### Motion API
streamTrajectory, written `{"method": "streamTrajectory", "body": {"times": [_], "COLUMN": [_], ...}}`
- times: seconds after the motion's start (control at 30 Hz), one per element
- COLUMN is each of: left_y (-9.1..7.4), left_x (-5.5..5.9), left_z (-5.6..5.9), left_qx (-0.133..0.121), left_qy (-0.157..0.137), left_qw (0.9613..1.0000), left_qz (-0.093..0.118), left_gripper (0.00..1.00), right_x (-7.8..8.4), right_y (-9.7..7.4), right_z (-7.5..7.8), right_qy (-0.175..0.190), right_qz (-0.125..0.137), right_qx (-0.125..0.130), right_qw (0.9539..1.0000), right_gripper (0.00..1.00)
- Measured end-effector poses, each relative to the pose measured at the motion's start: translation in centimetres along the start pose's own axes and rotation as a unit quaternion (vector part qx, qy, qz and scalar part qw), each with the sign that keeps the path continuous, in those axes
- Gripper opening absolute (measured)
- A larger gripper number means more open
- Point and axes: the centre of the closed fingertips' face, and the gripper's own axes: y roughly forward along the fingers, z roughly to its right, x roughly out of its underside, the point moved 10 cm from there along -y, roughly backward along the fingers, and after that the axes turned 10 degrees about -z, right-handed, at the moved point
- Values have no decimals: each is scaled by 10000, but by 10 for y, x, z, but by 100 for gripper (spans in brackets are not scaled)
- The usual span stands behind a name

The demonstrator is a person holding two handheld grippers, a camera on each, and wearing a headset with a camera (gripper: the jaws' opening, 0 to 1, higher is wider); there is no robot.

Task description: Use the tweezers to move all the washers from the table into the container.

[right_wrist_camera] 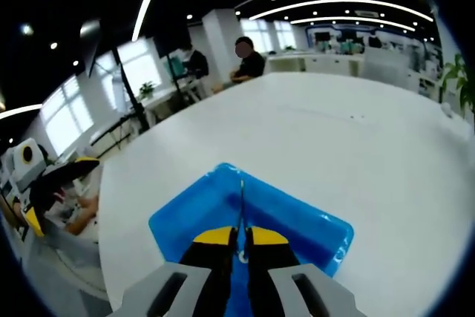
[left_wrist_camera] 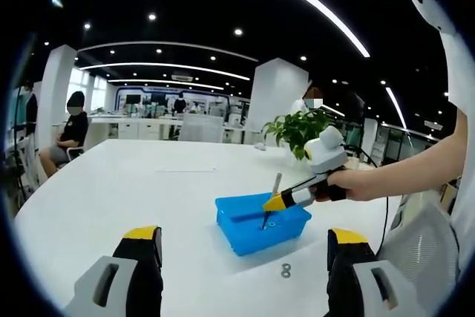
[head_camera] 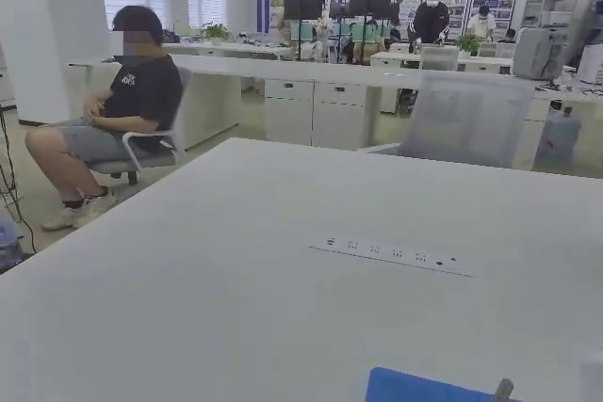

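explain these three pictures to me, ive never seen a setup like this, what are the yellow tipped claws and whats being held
There is no robot here. A person holds a hand-held gripper in each hand and wears a headset camera. The head view looks from that headset over the white table. The other two pictures come from cameras riding on each gripper.

In the left gripper view, the left gripper is open, its yellow-tipped fingers wide apart. Ahead of it, washers lie on the table near a blue container.

The right gripper is shut on tweezers, whose tips point down into the container.
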Motion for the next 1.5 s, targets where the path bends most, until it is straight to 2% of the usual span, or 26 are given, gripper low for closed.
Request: {"method": "streamTrajectory", "body": {"times": [0.07, 0.2, 0.27, 0.4, 0.9, 1.3, 1.5], "left_y": [0, 0, 0, -1, -1, -1, -1], "left_x": [0, 0, 0, 0, -1, -1, -1], "left_z": [0, 0, 0, 0, 1, 1, 2], "left_qx": [-9, 6, -2, -8, 14, 30, 39], "left_qy": [4, 10, 21, 10, 28, 55, 45], "left_qw": [10000, 10000, 10000, 10000, 10000, 10000, 10000], "left_qz": [-2, -12, -15, -16, -22, -25, -17], "left_gripper": [95, 95, 95, 94, 94, 94, 94], "right_x": [0, -2, -2, -2, -12, -17, -14], "right_y": [0, 0, 0, -2, -30, -57, -64], "right_z": [-2, -3, -5, -10, -19, -47, -56], "right_qy": [-51, -391, -618, -825, -1021, -1216, -1238], "right_qz": [-4, -58, -103, -143, 287, 694, 764], "right_qx": [-4, -50, -4, 27, 102, -109, -276], "right_qw": [10000, 9992, 9980, 9965, 9943, 9901, 9890], "right_gripper": [4, 4, 4, 4, 4, 4, 4]}}
